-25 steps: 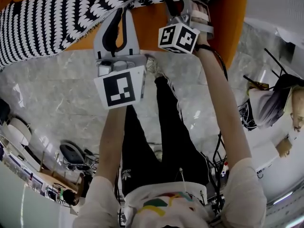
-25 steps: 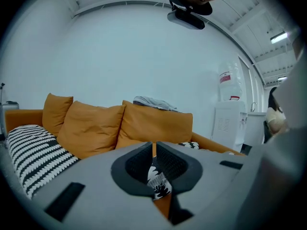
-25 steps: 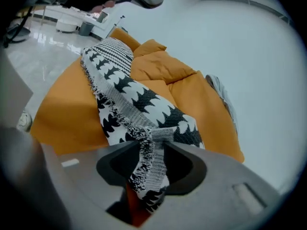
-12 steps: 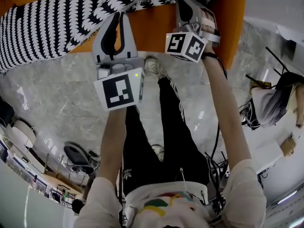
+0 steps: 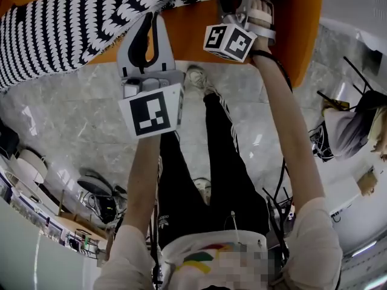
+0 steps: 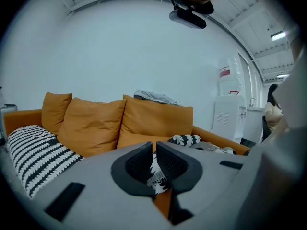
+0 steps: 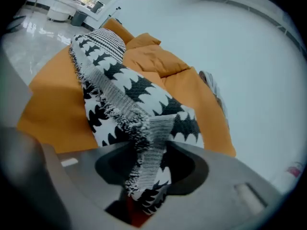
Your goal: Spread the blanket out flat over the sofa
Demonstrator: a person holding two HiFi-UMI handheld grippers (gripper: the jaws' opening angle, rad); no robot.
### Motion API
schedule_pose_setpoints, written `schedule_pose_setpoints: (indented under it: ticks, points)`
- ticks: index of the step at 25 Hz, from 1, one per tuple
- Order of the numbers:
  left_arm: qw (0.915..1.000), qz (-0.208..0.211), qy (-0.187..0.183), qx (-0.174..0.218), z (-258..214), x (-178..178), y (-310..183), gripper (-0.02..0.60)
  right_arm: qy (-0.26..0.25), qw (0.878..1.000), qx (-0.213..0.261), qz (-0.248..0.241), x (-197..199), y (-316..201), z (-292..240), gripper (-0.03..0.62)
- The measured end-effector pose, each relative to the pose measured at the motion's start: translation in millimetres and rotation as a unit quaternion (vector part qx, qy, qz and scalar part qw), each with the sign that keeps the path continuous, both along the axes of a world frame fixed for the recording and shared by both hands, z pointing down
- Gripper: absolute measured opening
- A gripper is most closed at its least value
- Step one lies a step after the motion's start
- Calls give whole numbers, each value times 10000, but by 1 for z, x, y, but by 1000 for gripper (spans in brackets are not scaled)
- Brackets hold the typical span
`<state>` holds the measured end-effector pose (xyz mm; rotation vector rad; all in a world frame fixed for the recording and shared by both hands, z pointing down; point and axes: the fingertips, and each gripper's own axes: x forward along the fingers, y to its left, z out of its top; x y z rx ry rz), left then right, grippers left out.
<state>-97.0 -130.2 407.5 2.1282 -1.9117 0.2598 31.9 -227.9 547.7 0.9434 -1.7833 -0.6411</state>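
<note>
The left gripper [image 6: 154,150] is clamped on a fold of the black-and-white patterned blanket [image 5: 66,29], its jaws nearly together with the cloth pinched between them. The right gripper [image 7: 153,164] has just been opening. Its jaws now stand wide apart, and the blanket's fringed edge hangs loose through the gap, unpressed. The blanket lies on the orange sofa [image 5: 193,35]. Its long axis runs along the seat, from the left of the head view across to both grippers near the seat's front edge.
</note>
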Motion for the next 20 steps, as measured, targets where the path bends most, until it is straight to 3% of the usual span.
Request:
schedule_pose_setpoints:
  ticks: [2,6,11,20]
  points:
    - [10000,44,-9,-66,7,11,-4,32,20,9994,326,122,10,-8,-8,13]
    - [9999,68,-35,-72,7,14,-7,32,-250,9978,525,329,22,-1,-33,9]
    - [9999,102,-80,44,-12,-2,-1,32,-339,9982,489,120,21,41,-74,9]
    - [9992,235,-155,297,-40,-6,20,32,-135,9962,700,491,84,100,-146,9]
